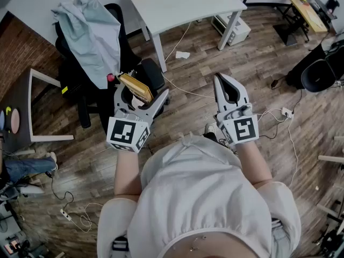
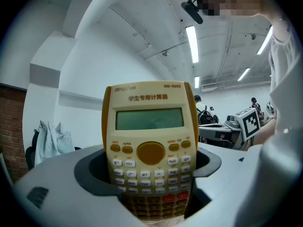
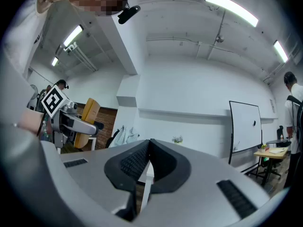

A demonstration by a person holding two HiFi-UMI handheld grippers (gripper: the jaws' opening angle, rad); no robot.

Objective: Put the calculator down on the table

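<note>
Counter (image 1: 188, 7), white, stands at the far side of the head view, with a stretch of wooden floor (image 1: 258, 69) between it and the person. Its top is mostly bare. A dark chair (image 1: 80, 98) draped with pale cloth sits off to the left of the path, near the left hand. Both hands are held out in front of the body, about level, side by side and well apart from the counter. Left hand-held gripper (image 1: 141, 97) has its jaws spread wide and clamped on the side edges of the calculator (image 1: 135, 86). The lower key rows sit down between the jaws, and the display end rises clear above them. The calculator's long axis stands tilted up out of the grip rather than lying flat, and its key face is turned back toward the person. It is in the air and rests on nothing. Right hand-held gripper (image 1: 221, 80) has its jaws pressed together on nothing. Neither hand looks clearly nearer the counter, but only the left one is loaded. The counter lies straight ahead of that hand, with its near left corner roughly in line. My reading is that the carry goes forward over the floor to the near edge. The long axis then needs tipping down flat before the jaws let go.
</note>
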